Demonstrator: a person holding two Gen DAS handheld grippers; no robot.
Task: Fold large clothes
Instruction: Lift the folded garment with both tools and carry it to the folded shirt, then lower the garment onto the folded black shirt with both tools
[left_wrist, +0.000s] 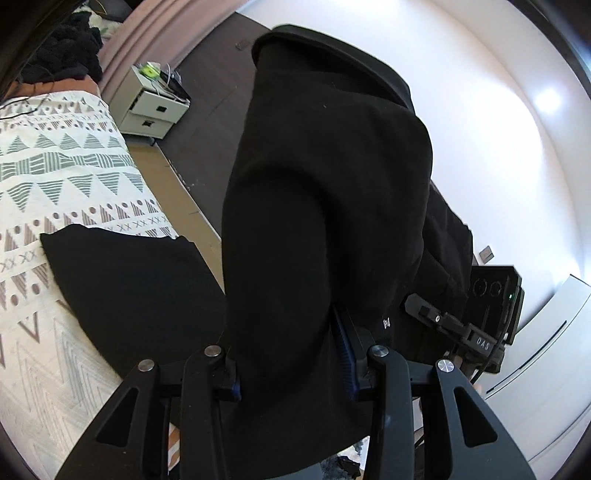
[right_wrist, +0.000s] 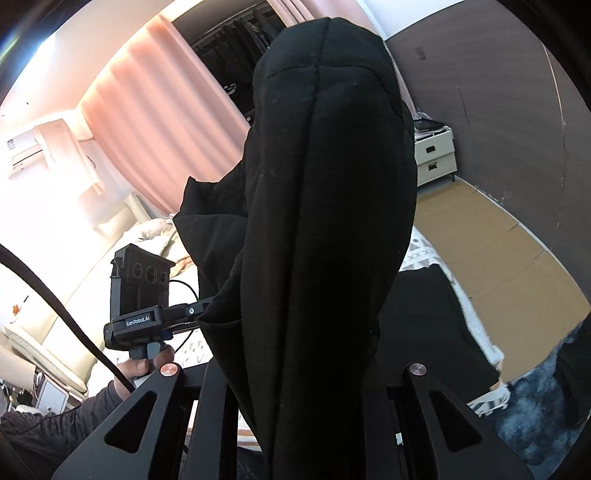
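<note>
Left gripper (left_wrist: 291, 369) and right gripper (right_wrist: 295, 387) each pinch the black garment (left_wrist: 325, 206) above the patterned bed (left_wrist: 55, 173).

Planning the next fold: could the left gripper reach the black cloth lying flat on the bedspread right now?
Probably not yet: the left gripper is shut on the black garment, which drapes between it and the flat cloth.

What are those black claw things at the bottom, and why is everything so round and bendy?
Those are hand-held grabbers. A person holds one in each hand, and each carries a wide-angle camera that bends the picture. One picture looks along the left gripper, the other along the right gripper. Both have their fingers pinched on the same black garment, lifted up to fold. Below lies a bed with a patterned cover, with more black cloth resting on it. In the right picture you see the person's hand holding the left grabber.
</note>
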